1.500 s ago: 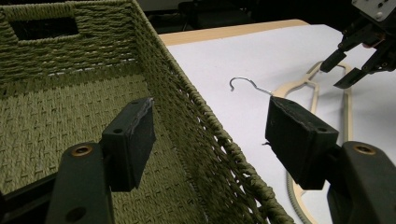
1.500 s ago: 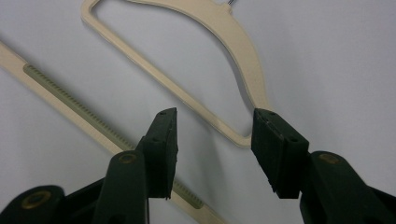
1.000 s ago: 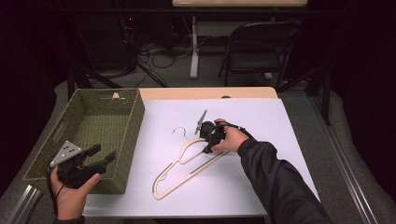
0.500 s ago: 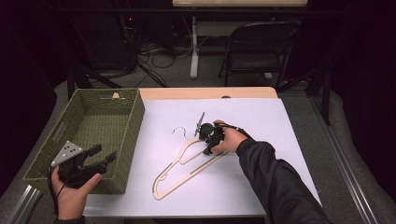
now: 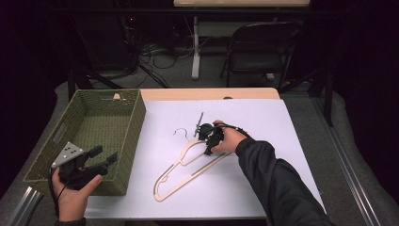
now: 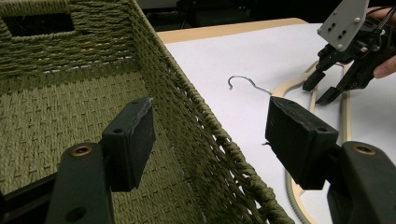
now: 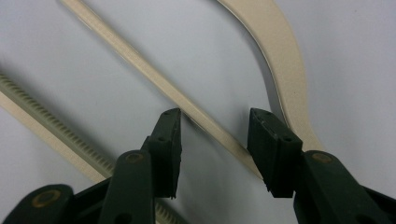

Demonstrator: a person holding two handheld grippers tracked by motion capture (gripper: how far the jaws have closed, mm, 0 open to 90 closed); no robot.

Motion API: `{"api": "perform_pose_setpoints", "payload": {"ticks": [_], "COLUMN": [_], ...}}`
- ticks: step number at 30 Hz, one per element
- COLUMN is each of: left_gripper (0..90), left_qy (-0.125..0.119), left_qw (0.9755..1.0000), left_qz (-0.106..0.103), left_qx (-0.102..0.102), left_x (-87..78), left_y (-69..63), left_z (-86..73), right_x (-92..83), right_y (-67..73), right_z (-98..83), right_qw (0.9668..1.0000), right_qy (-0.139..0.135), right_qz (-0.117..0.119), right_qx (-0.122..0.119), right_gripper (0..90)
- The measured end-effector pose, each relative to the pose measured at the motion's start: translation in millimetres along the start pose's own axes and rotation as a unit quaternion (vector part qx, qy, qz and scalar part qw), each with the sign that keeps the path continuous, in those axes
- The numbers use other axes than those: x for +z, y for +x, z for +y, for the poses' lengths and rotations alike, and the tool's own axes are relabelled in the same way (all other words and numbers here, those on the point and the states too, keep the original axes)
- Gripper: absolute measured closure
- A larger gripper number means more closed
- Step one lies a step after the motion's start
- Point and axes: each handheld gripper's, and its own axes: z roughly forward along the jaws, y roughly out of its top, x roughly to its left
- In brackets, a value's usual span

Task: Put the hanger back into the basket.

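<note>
The right tongs (image 7: 214, 140) point down at the tabletop (image 5: 282, 122) with their jaws partly open and nothing between the pads; in the right gripper view a thin inner bar of the hanger (image 7: 159, 81) runs slantwise into the gap, passing just under the tips, with the broad curved shoulder to one side and the ribbed bottom bar to the other. Whether the tips touch the sheet I cannot tell. From the high view the hanger (image 5: 188, 165) lies flat on the white sheet, its long axis running from the near left up toward the far right, the wire hook (image 5: 180, 132) at the far end pointing toward the basket (image 5: 123, 155). The right tongs (image 5: 207, 143) sit over its upper part, near the neck, so this hand is plainly the nearer one. The jaws stand across the thin bar, so closing them there looks the likely next move. The left tongs (image 6: 210, 135) are wide open and empty, held above the basket's near right wall, well apart from the hanger.
</note>
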Motion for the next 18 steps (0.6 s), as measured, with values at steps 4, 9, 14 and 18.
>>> {"api": "perform_pose_setpoints", "payload": {"ticks": [4,9,14,18], "left_gripper": [32.6,32.6,32.6,32.8], "left_qy": [0.000,-0.001,-0.001,-0.003], "left_qw": [1.0000,1.0000,1.0000,1.0000], "left_qz": [0.000,0.000,0.003,0.002], "left_qx": [0.000,0.000,-0.003,-0.006], "left_x": [0.2,0.2,-1.4,-1.8], "left_y": [0.1,-0.3,1.0,1.2], "left_z": [0.0,0.3,0.2,0.0], "right_x": [-0.7,-0.4,-1.4,-2.5], "right_y": [0.4,5.2,13.2,14.5], "right_z": [1.4,5.1,7.7,4.5], "right_qw": [1.0000,0.9995,0.9963,0.9945], "right_qy": [0.010,0.024,0.063,0.077], "right_qz": [0.000,-0.004,0.026,0.057], "right_qx": [-0.001,-0.021,-0.053,-0.041], "right_gripper": [57.0,65.1,78.1,85.4]}}
